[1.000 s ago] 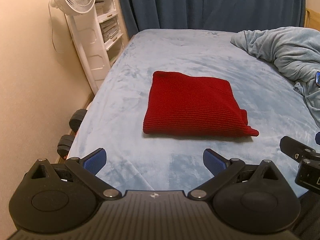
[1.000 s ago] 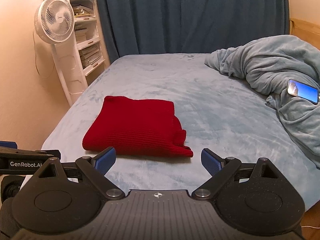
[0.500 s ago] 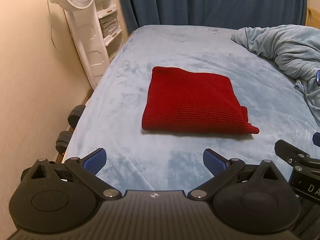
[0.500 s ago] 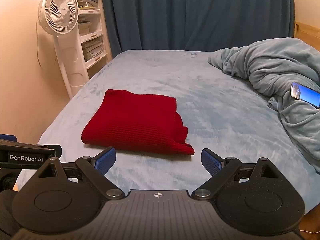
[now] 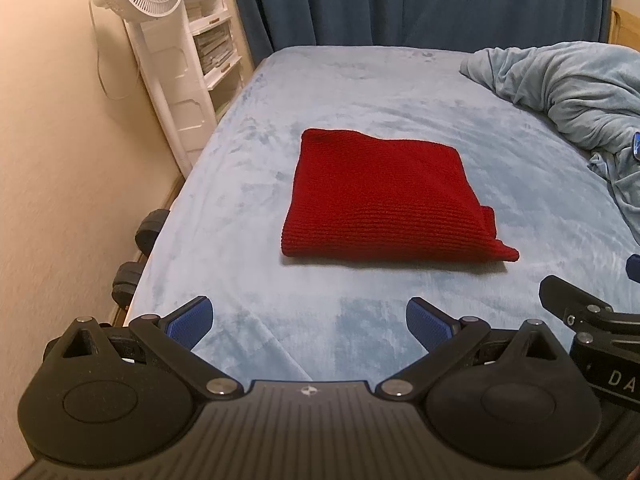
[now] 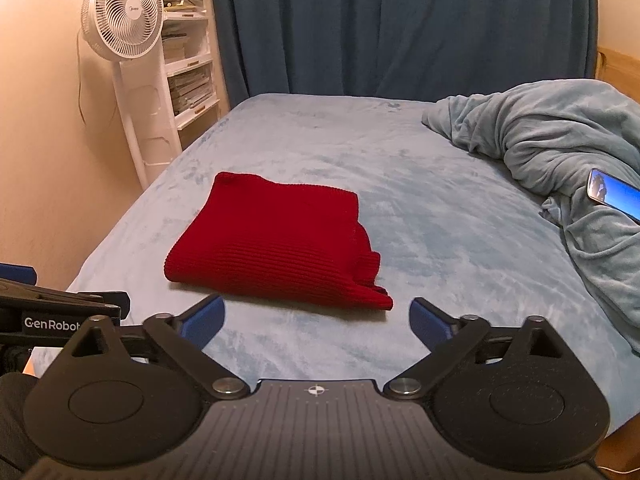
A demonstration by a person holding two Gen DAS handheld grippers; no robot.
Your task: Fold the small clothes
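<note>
Both hand-held grippers, left (image 5: 308, 318) and right (image 6: 316, 316), are held apart and empty, the right's jaws opening. The folded red knit (image 5: 384, 200) is seen ahead at 12 o'clock on the bed (image 5: 400, 92). Its loose corner at 4 o'clock could be snagged, and the fold undone.

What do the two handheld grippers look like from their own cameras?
Both match: the left gripper and right gripper have matte black ribbed bodies, round black hubs with silver pivot pins, and blue pads on black fingers. White lettering marks their sides. No cables or sleeves show.
</note>
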